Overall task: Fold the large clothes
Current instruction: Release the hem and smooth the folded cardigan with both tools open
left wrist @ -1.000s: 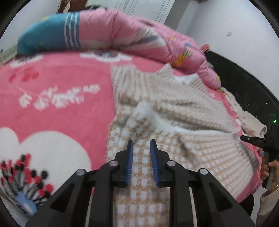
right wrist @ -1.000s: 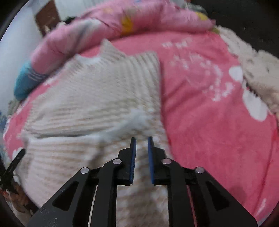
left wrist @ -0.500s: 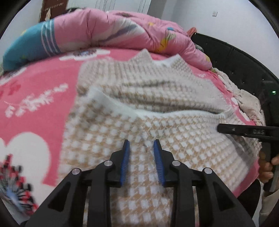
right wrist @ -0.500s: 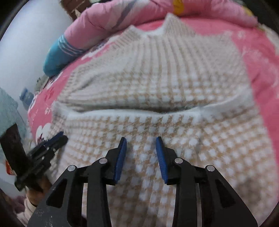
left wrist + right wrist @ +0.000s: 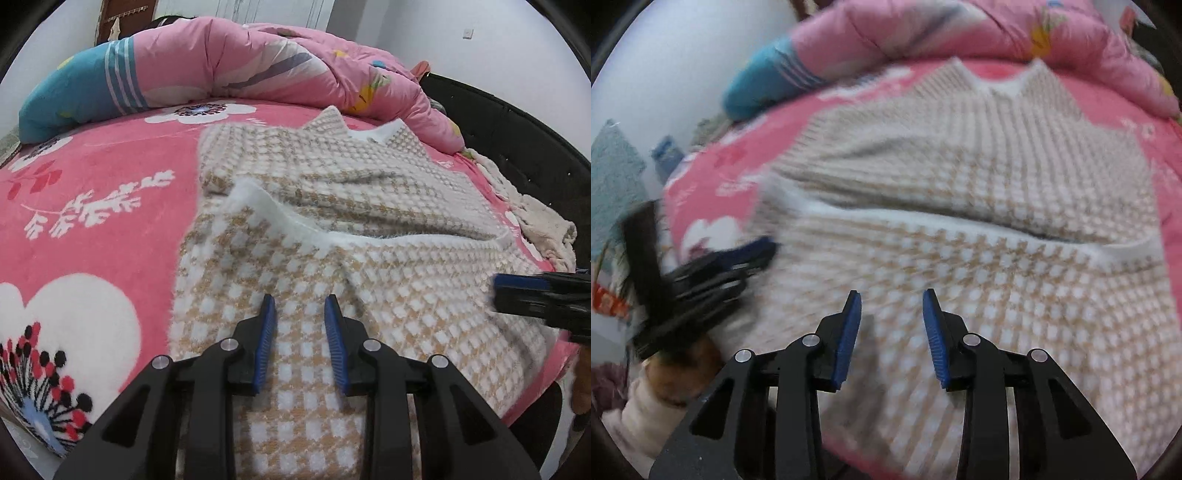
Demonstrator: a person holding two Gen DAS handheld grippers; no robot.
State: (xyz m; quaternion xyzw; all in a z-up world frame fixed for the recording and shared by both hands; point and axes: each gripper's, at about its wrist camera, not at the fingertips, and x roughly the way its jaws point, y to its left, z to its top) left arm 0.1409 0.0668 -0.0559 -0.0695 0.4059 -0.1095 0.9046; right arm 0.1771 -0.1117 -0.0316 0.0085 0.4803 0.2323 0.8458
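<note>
Sweater folded on blanket; right gripper opening — nothing gripped

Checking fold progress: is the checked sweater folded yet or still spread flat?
Folded once. The sweater's near part is doubled over the far part, its white hem lying across the middle; the collar end lies flat.

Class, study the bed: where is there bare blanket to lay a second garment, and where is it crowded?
Free: the pink blanket left of the checked sweater, below the rolled duvet. Crowded: the far edge under that duvet, and the right edge, where a cream cloth is bunched against the dark bed frame.
</note>
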